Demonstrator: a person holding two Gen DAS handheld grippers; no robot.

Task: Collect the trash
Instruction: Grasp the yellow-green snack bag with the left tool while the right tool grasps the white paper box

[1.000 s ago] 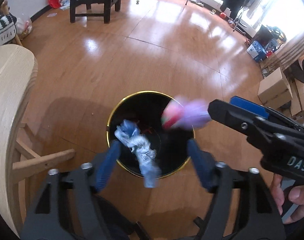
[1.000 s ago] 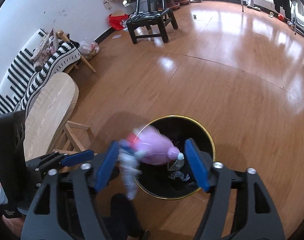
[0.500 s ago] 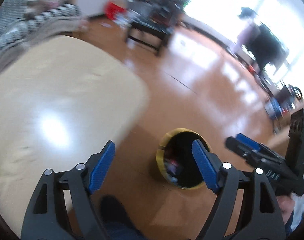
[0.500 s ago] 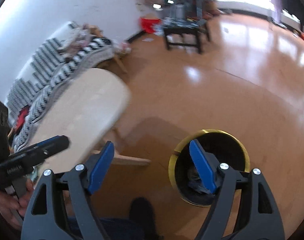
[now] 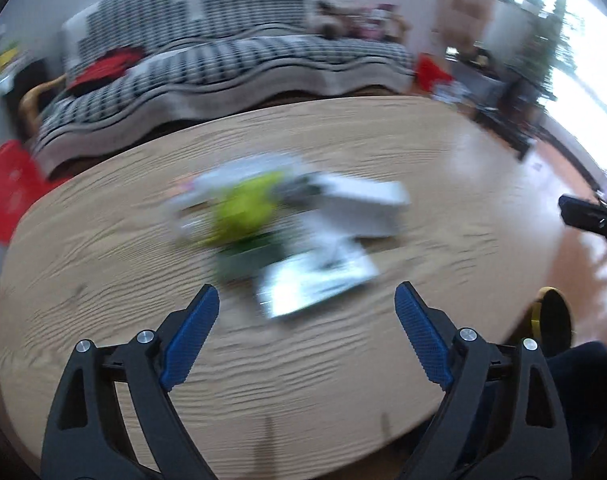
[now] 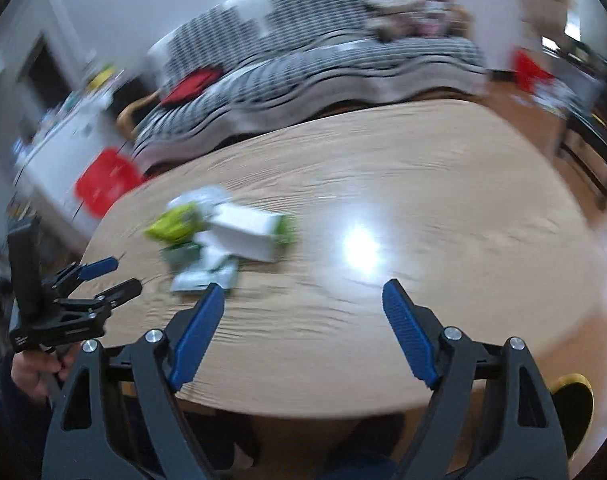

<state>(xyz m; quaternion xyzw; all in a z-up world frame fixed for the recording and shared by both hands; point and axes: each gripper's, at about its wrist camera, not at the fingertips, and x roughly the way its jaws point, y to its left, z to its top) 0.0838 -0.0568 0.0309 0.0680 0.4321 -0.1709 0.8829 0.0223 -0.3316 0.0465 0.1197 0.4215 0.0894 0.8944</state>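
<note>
Both tools held spread and empty: left tool (image 5: pixel 306 312) aimed at trash pile (image 5: pixel 287 224) mid-worktop (image 5: pixel 103 264), ready to straddle it; right tool (image 6: pixel 303 304) beside. Bin (image 5: pixel 553 316) kept on floor, right.

Both views over one table (image 5: pixel 343 380)

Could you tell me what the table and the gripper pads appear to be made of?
Table: pale wood or wood-look veneer, grain lines visible, a satin sheen where light glares. Left gripper pads: blue, finely ribbed, probably rubber or soft plastic; right gripper pads look the same.
</note>
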